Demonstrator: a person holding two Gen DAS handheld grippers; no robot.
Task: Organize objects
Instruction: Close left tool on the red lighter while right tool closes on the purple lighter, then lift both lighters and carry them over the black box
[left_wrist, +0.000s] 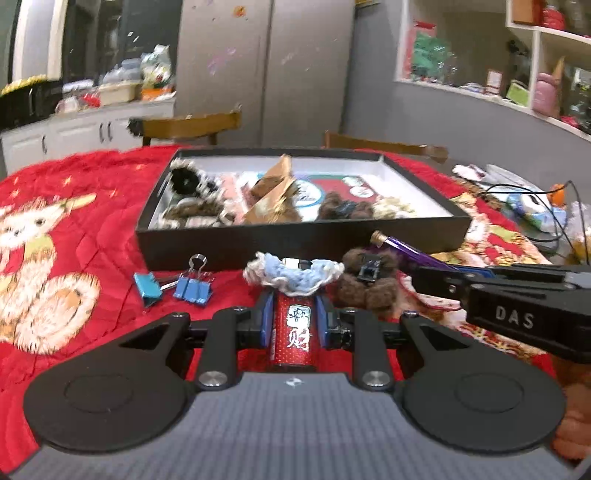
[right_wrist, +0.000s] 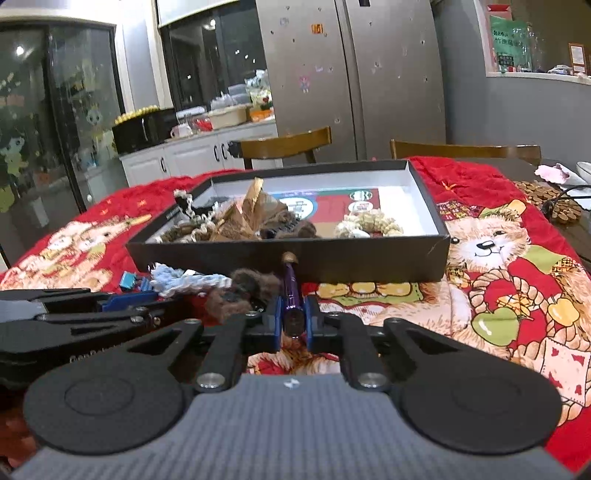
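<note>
My left gripper (left_wrist: 293, 317) is shut on a red lighter (left_wrist: 293, 332) with white characters, low over the red cloth. My right gripper (right_wrist: 293, 317) is shut on a purple pen (right_wrist: 291, 288) with a gold tip; it also shows in the left wrist view (left_wrist: 413, 253). A black box (left_wrist: 295, 240) holding several fuzzy hair ties and a brown paper piece stands just ahead, also in the right wrist view (right_wrist: 288, 258). A blue-white scrunchie (left_wrist: 291, 275), a brown fuzzy clip (left_wrist: 369, 280) and blue binder clips (left_wrist: 192, 286) lie in front of the box.
A red quilted cloth with bear pictures (right_wrist: 498, 295) covers the table. Cables and small items (left_wrist: 535, 206) lie at the right. Two wooden chairs (right_wrist: 288, 144) stand behind the table, with a fridge (right_wrist: 351, 74) and counter beyond.
</note>
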